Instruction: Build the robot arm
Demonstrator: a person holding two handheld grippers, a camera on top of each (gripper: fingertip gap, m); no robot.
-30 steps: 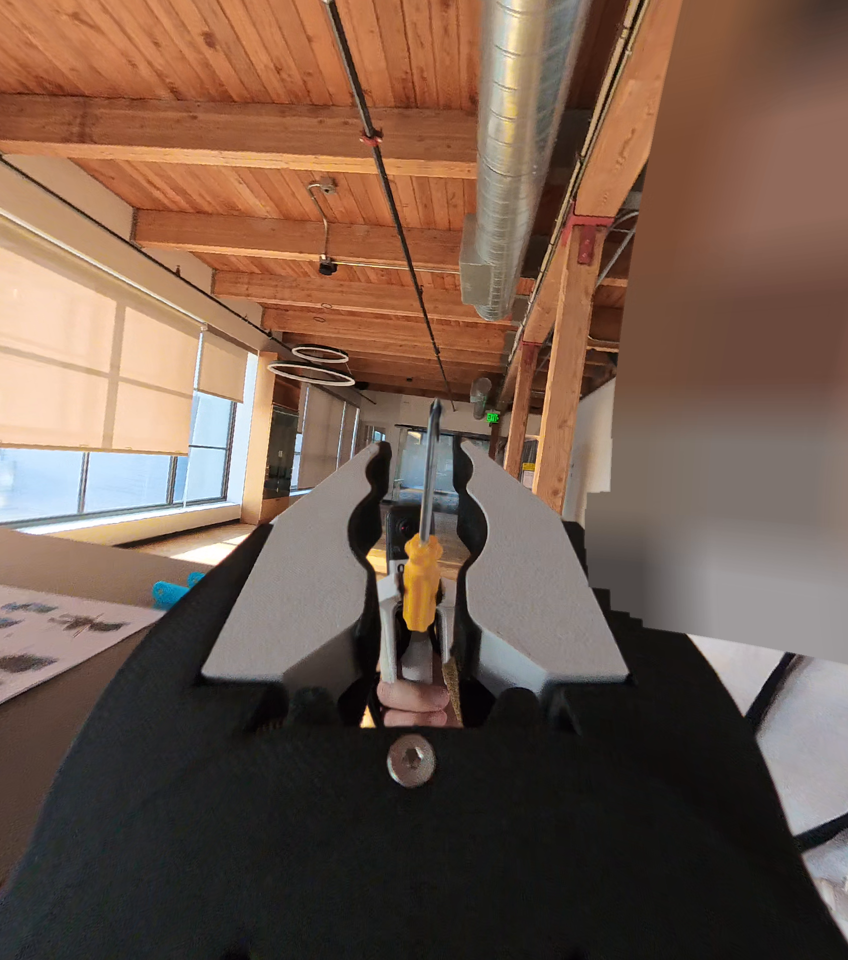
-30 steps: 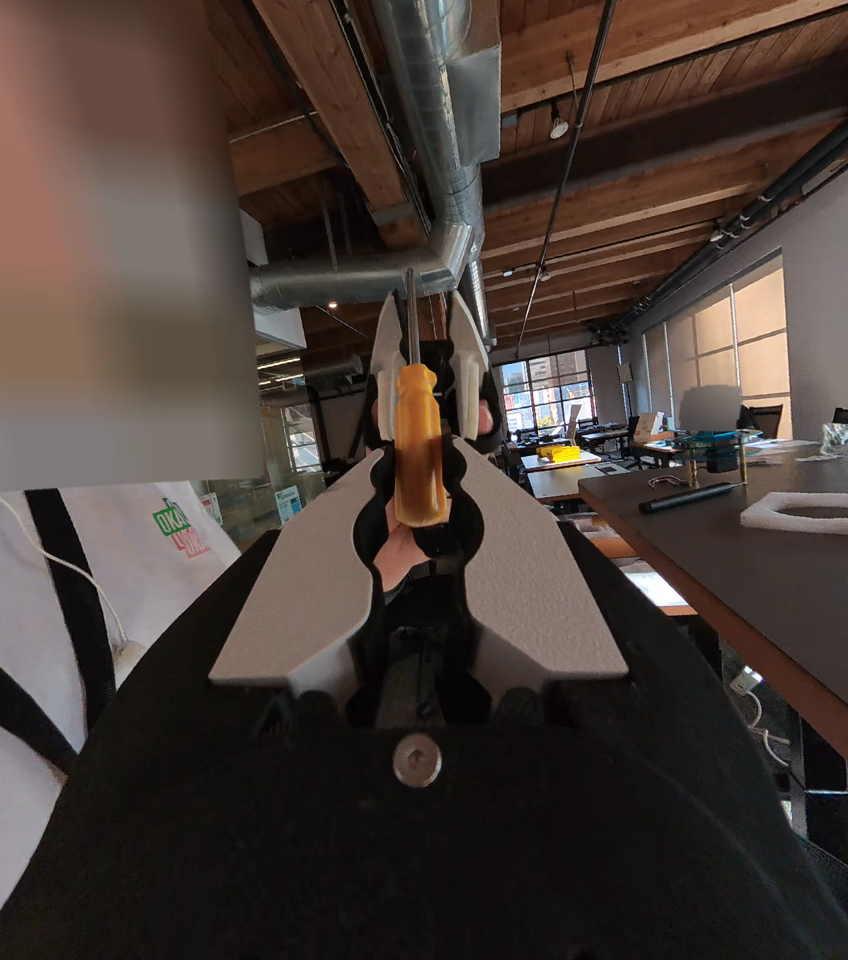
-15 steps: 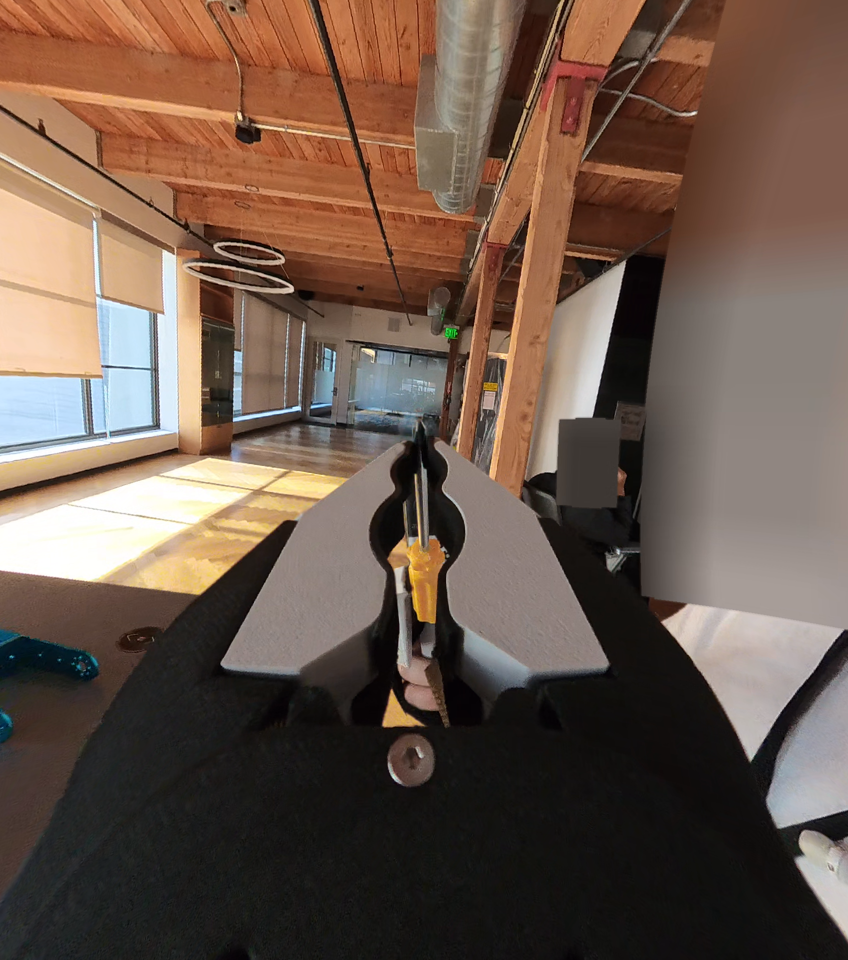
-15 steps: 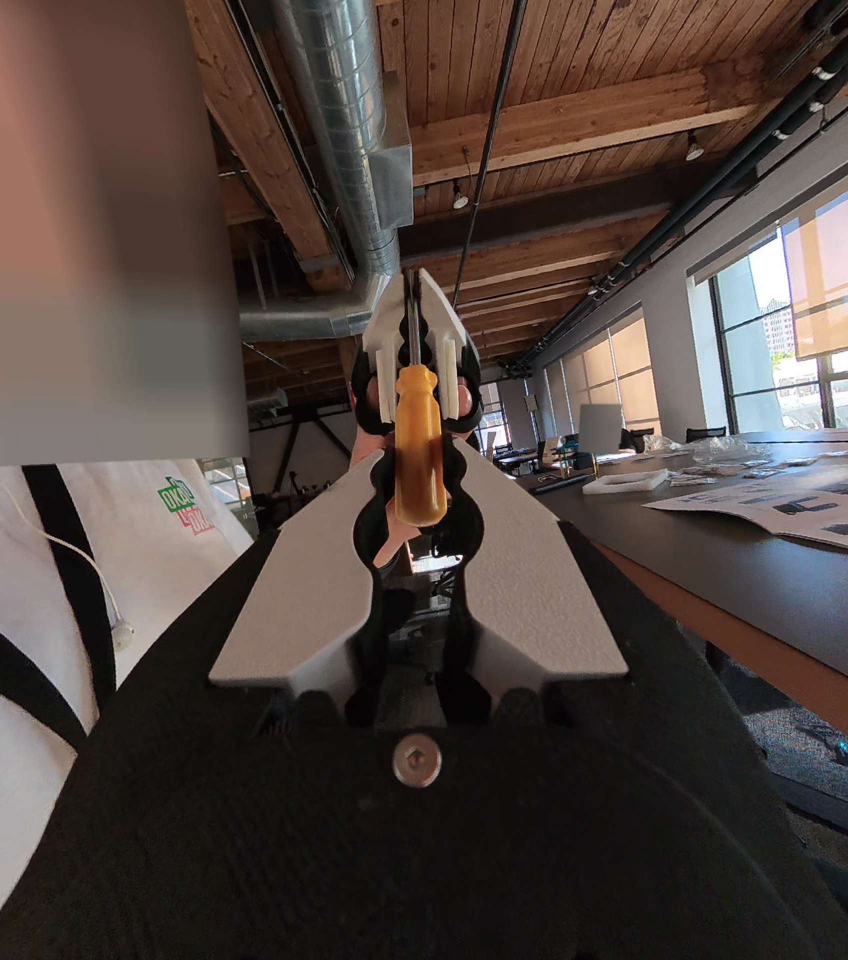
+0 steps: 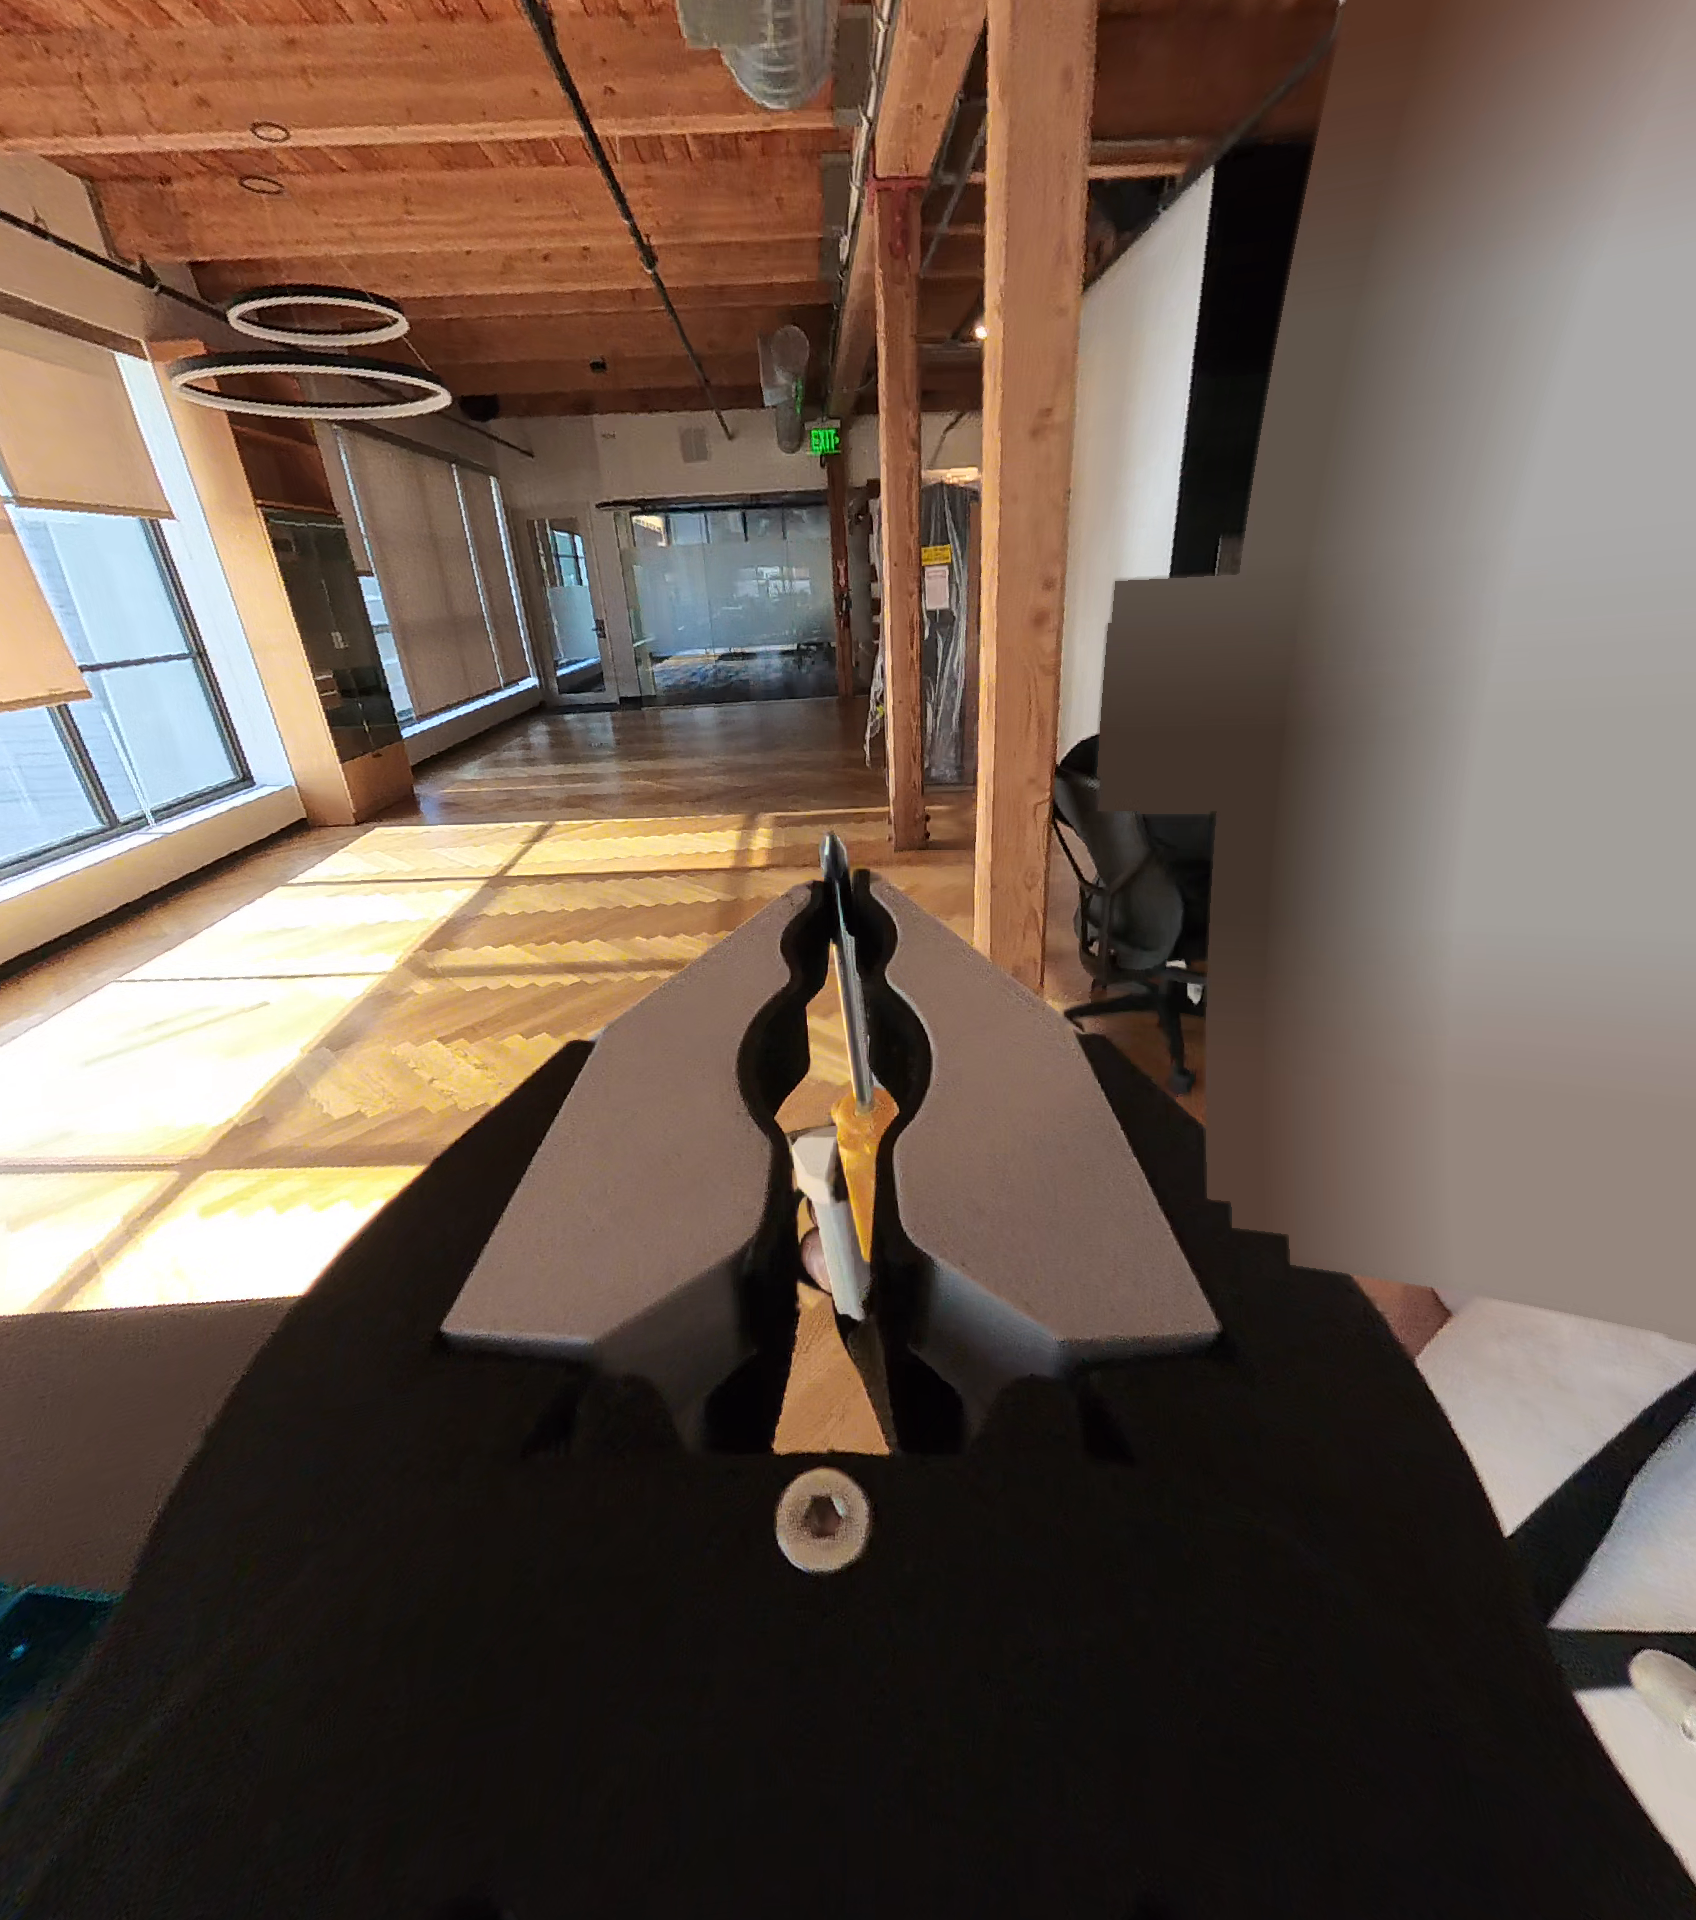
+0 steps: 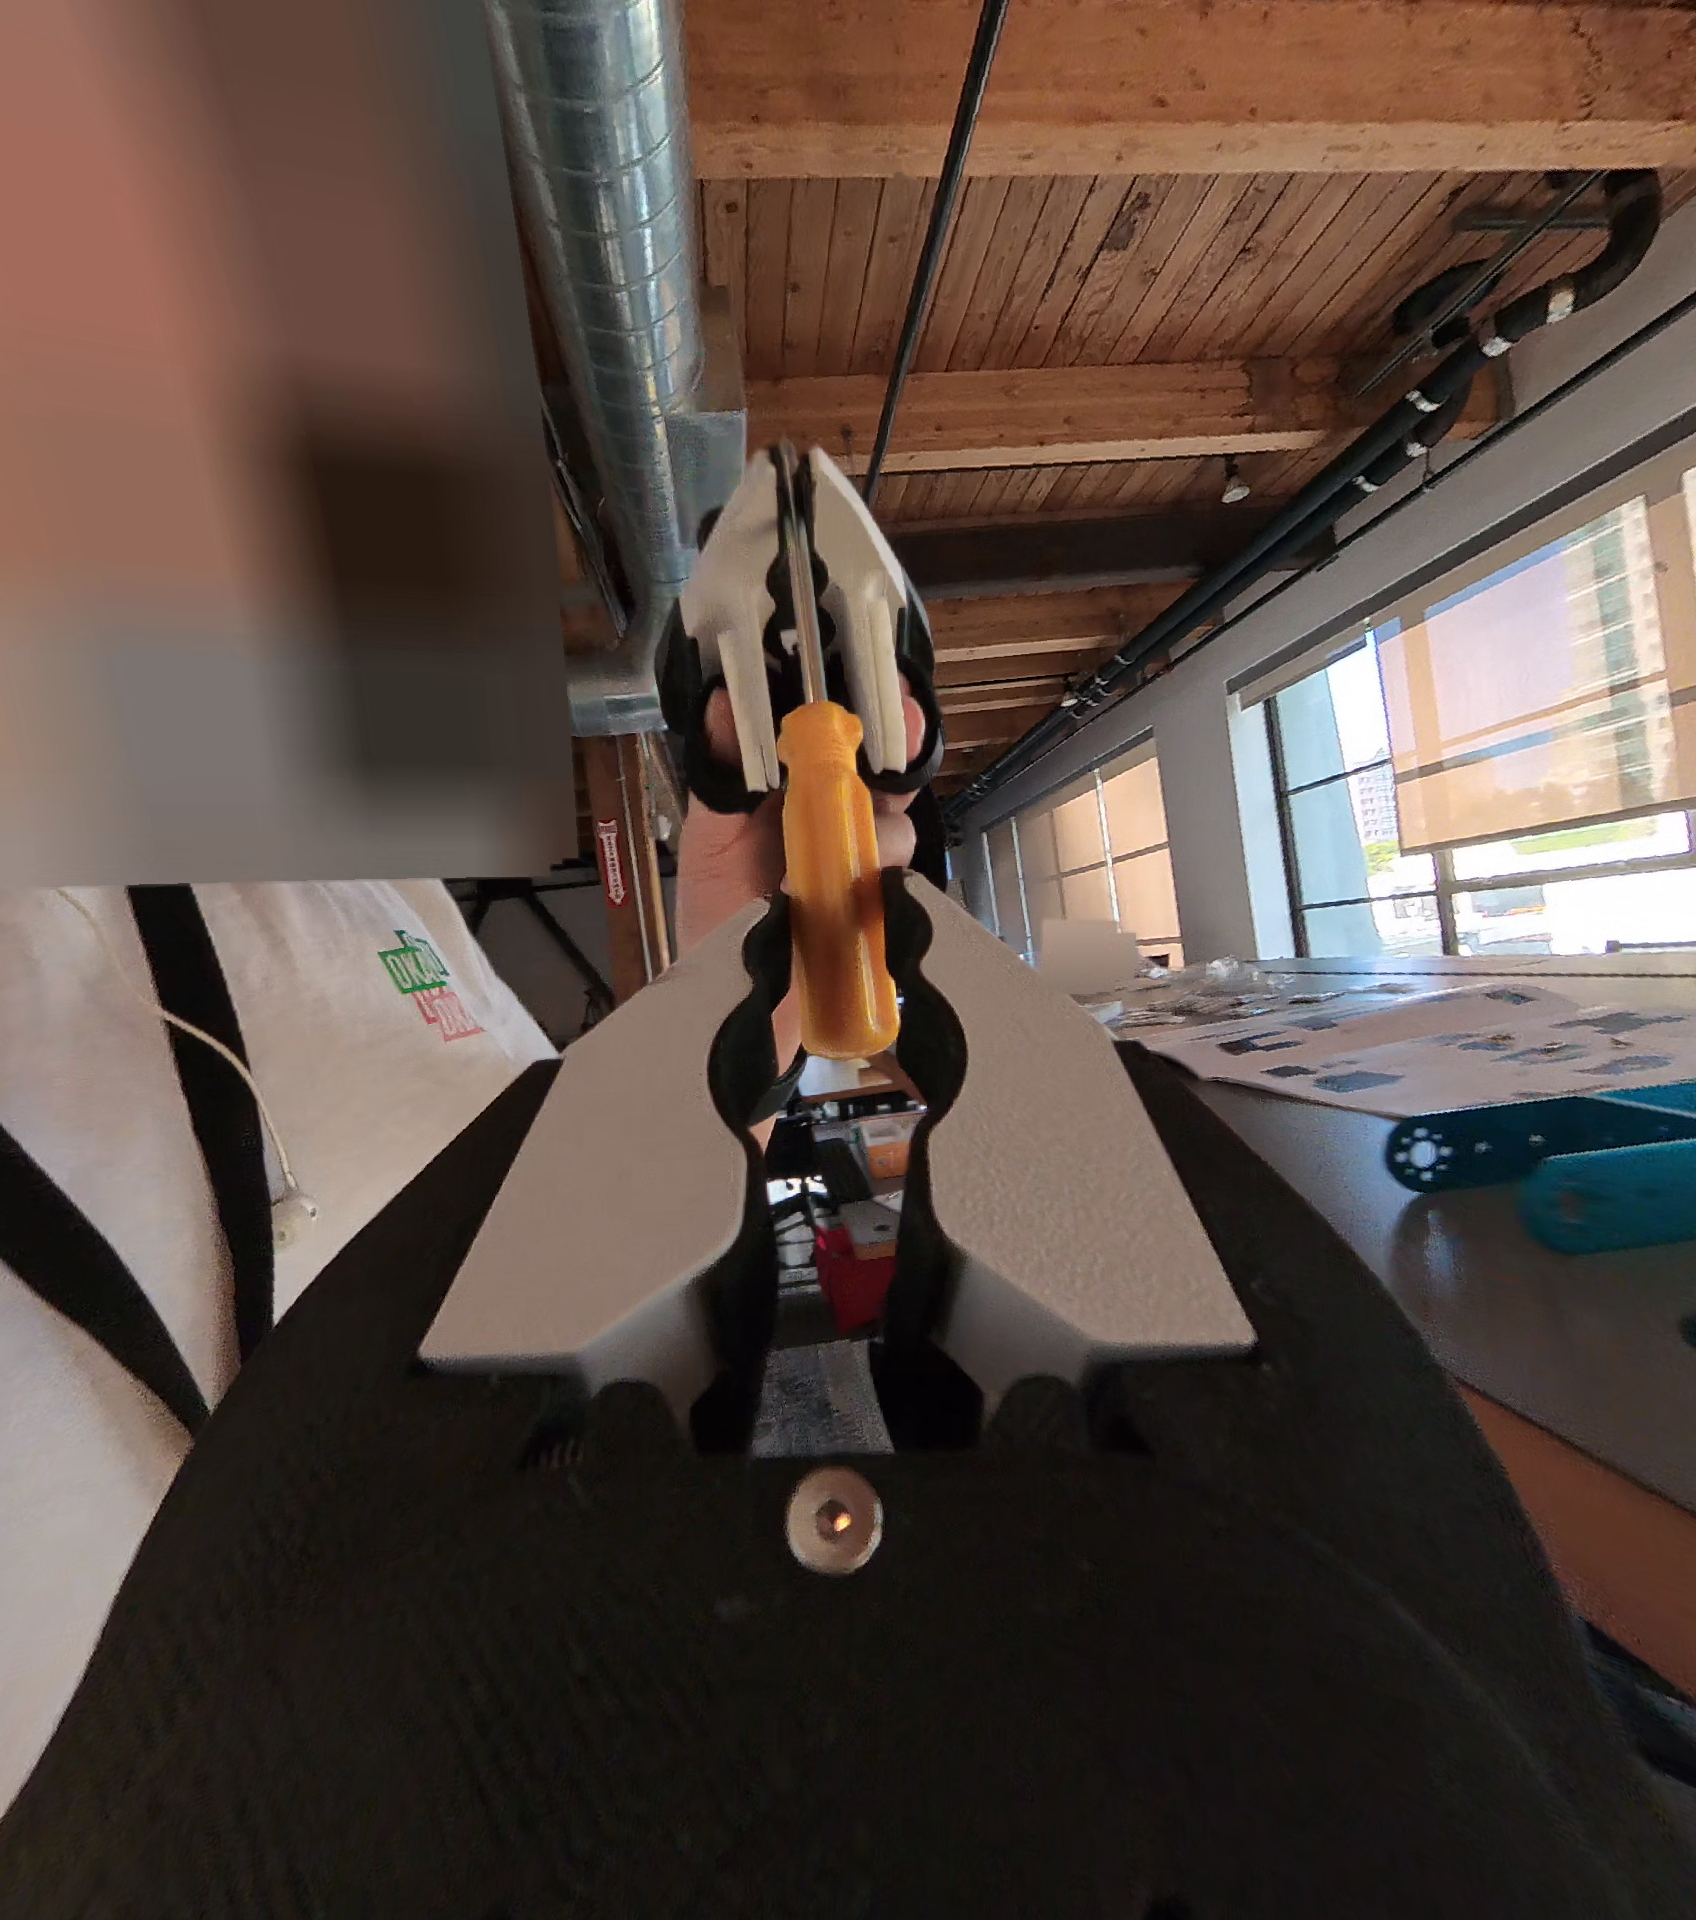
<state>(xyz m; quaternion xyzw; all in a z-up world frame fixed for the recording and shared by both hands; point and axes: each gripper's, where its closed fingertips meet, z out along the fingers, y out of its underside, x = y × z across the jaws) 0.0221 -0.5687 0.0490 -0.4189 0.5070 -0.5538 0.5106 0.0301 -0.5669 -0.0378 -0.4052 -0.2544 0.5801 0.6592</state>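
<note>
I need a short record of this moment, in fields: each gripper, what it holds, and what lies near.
left gripper: jaws shut on the metal shaft of the screwdriver
right gripper: jaws shut on the screwdriver's yellow handle
screwdriver: held in the air between both grippers
table: to the right, dark top
on table: blue metal parts, printed sheet

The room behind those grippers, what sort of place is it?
Probably a loft-style open office or workshop: exposed timber ceiling with a metal duct, tall windows with roller blinds, an office chair, and a dark worktable carrying blue metal brackets.
</note>
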